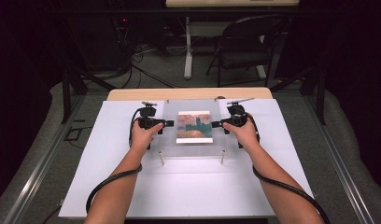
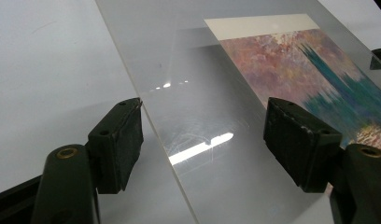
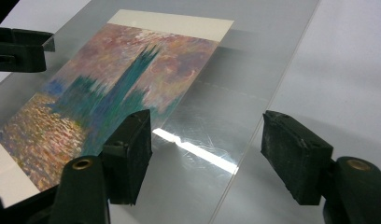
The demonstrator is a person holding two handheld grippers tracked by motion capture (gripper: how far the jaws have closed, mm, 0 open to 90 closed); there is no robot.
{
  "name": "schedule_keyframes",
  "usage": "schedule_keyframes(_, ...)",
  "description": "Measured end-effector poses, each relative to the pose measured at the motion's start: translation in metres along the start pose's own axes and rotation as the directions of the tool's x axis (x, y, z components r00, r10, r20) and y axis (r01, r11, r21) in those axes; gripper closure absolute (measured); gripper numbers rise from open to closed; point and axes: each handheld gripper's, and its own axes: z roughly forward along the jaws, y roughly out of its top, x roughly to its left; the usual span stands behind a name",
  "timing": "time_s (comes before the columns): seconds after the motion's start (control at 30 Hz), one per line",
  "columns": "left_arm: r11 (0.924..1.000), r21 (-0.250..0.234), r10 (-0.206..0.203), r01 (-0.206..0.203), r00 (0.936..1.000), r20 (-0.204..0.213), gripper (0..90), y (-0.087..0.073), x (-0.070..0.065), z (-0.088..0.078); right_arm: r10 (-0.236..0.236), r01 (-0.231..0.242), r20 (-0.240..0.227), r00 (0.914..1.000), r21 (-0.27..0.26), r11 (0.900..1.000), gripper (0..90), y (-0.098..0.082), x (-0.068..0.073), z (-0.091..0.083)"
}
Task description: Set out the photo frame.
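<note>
White board (image 1: 188, 186) covers most of the wooden table (image 1: 132, 94), whose far edge alone peeks out behind it. On the board sits a clear acrylic sheet (image 1: 170, 140), raised on small posts; two posts (image 1: 161, 158) show at its near edge, the far ones are hard to make out through the glare. Lying on the sheet's middle, an art print (image 1: 194, 126) with a white border: pink sky, teal towers, orange water.

Left gripper (image 1: 169, 123) comes in at the sheet's left edge, right gripper (image 1: 215, 124) at the right edge, both pointing inward at the print. The hands cover most of each gripper body in the high view, so the jaws are tiny there.

In the left gripper view the jaws stand spread wide, one pad (image 2: 117, 142) over the board, the other over the acrylic sheet (image 2: 188, 107), the sheet's edge running between them; no pinch visible. The print (image 2: 300, 70) is cut off at the right.

In the right gripper view, same story: jaws spread, sheet edge (image 3: 254, 130) between them, print (image 3: 109, 88) partly hidden behind the left pad (image 3: 130, 154). The left gripper (image 3: 20, 49) shows at the far corner, cropped.
</note>
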Motion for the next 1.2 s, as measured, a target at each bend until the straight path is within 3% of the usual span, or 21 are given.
schedule_keyframes(0.4, 0.9995, -0.004, -0.032, 0.032, 0.9993, 0.02, 26.4, -0.0004, 0.0029, 0.0035, 0.078, -0.078, -0.048, 0.9958, -0.001, 0.997, 29.0, 0.0012, -0.006, 0.0092)
schedule_keyframes(0.53, 0.9991, 0.002, -0.043, 0.043, 0.9981, 0.045, 25.6, -0.0015, 0.0034, 0.0045, 0.077, -0.077, -0.043, 0.9961, 0.001, 0.997, 28.4, 0.0011, -0.0048, 0.0094)
schedule_keyframes(0.77, 0.9991, 0.004, -0.041, 0.041, 0.9985, 0.035, 25.2, -0.0008, 0.0019, 0.0046, 0.077, -0.078, -0.049, 0.9958, -0.007, 0.997, 28.4, 0.0005, -0.0051, 0.0099)
schedule_keyframes(1.2, 0.9988, -0.003, -0.049, 0.049, 0.9974, 0.053, 28.8, -0.0009, 0.0051, 0.0017, 0.089, -0.09, -0.054, 0.9946, -0.02, 0.996, 34.0, 0.0, -0.0075, 0.0068)
